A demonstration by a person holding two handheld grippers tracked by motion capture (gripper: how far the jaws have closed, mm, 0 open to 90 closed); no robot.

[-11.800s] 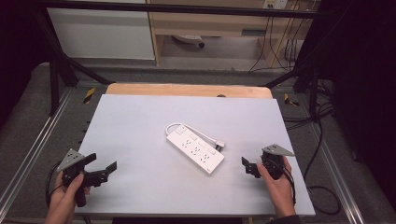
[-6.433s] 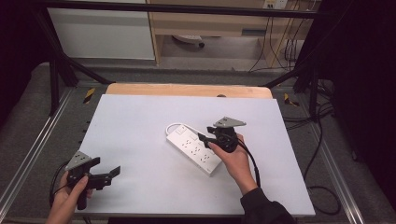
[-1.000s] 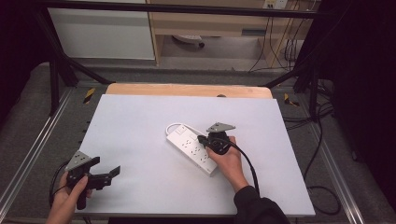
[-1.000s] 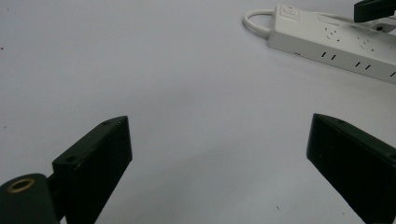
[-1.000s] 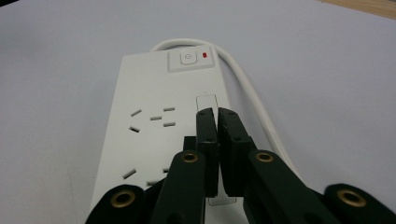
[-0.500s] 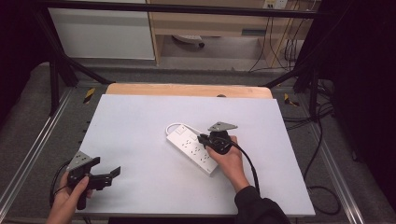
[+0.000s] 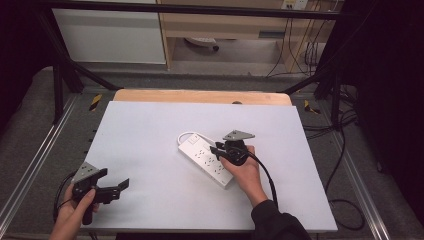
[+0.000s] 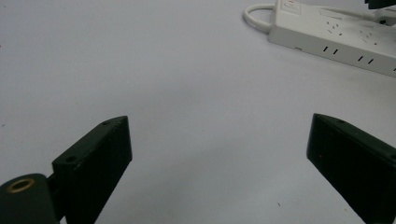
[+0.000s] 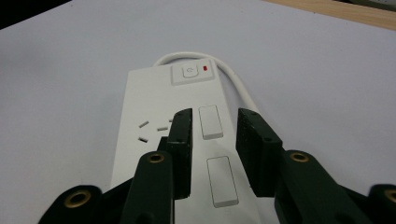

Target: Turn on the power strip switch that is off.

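High view first, going left to right: the left claw [image 7: 116,188] sits near the front left corner of the desk [image 7: 150,130], spread wide with nothing between its jaws, well apart from the work. Left gripper view confirms it, bare desk between the two black jaws and the power strip [image 8: 336,39] far off at the upper right.

Toward the middle of the desk lies the white power strip [image 7: 210,159], set on a slant, its cord [image 7: 187,135] looping off the far end. The right claw [image 7: 216,149] hovers over its top face; its jaws have just been opening and now stand a little apart, gripping nothing. Right gripper view shows them straddling a small rocker switch [image 9: 210,122], with a second switch [image 9: 220,179] nearer the camera and the main button with its red lamp [image 9: 206,69] at the far end.

My guess is the step is working those switches. Doing it well means pressing with one jaw tip squarely on one end of a rocker, straight down, so the strip doesn't skate across the desk.

Hard to make out: whether either rocker is on or off, whether the jaw tips actually touch the strip, and where the plug lies.
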